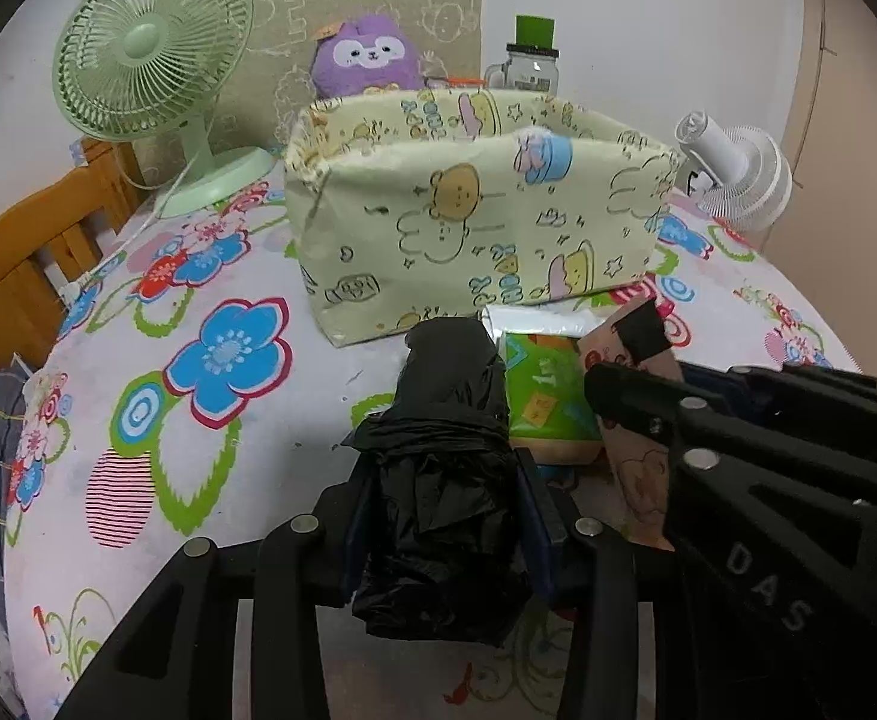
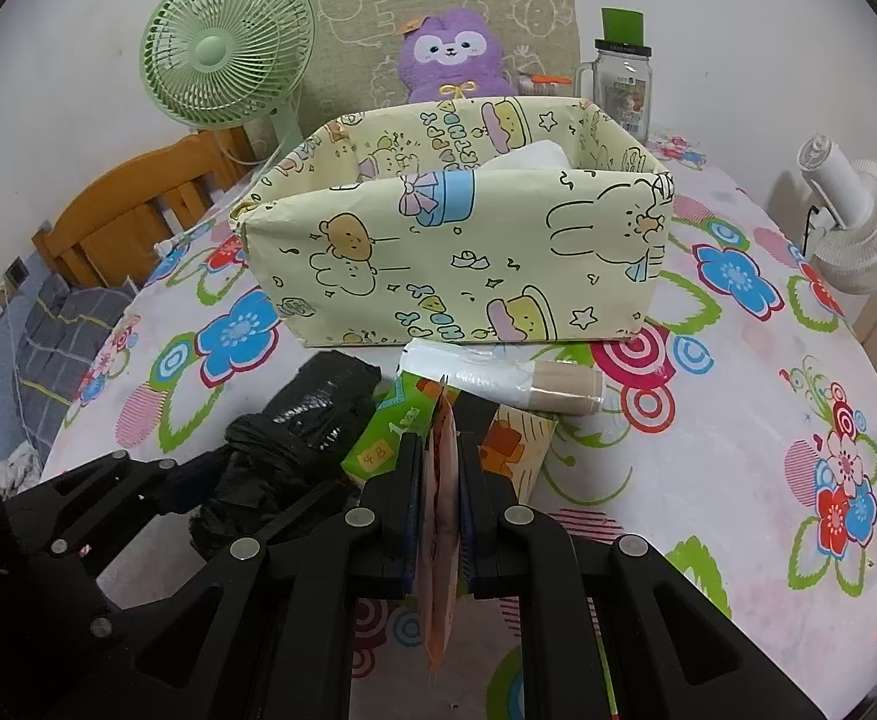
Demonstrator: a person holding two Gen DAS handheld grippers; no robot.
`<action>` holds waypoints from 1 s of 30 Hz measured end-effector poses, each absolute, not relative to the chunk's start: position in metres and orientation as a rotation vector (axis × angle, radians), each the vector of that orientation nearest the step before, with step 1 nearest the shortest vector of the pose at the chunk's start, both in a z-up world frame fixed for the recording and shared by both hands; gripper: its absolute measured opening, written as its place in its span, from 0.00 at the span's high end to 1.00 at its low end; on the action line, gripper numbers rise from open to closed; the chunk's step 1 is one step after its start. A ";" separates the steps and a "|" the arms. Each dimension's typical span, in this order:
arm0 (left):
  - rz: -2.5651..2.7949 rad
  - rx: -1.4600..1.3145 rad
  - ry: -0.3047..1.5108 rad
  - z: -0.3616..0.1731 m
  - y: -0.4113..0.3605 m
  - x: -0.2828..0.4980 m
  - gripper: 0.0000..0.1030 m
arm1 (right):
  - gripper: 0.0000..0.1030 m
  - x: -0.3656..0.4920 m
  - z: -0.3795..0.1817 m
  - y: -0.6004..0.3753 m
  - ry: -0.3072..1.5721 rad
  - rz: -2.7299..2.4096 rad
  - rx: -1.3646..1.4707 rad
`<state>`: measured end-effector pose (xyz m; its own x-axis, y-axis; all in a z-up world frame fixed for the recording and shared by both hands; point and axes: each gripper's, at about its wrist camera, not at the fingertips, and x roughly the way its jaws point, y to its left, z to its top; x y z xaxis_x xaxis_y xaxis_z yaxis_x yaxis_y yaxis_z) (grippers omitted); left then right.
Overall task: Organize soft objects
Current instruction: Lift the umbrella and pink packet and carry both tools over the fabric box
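Note:
A pale yellow cartoon-print fabric bin (image 1: 474, 222) (image 2: 462, 252) stands open on the flowered table, with something white inside. My left gripper (image 1: 444, 480) is shut on a roll of black plastic bags (image 1: 447, 420), also seen in the right wrist view (image 2: 294, 420). My right gripper (image 2: 441, 450) is shut on a flat peach cartoon-print pouch (image 2: 438, 540), which shows in the left wrist view (image 1: 642, 468). A green tissue pack (image 1: 543, 390) (image 2: 390, 426) and a roll of clear bags (image 2: 498, 375) lie between the grippers and the bin.
A green desk fan (image 1: 150, 60) stands at the back left, a white fan (image 1: 738, 174) at the right. A purple plush (image 2: 453, 54) and a glass jar with green lid (image 2: 621, 78) stand behind the bin. A wooden chair (image 1: 30, 252) is left of the table.

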<state>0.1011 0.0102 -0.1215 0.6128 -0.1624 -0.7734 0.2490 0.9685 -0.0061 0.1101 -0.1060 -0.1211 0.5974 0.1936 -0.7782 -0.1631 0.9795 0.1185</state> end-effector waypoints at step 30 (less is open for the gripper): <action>-0.226 0.103 0.751 -0.056 -0.018 0.064 0.58 | 0.87 0.078 -0.062 -0.124 0.779 0.267 0.040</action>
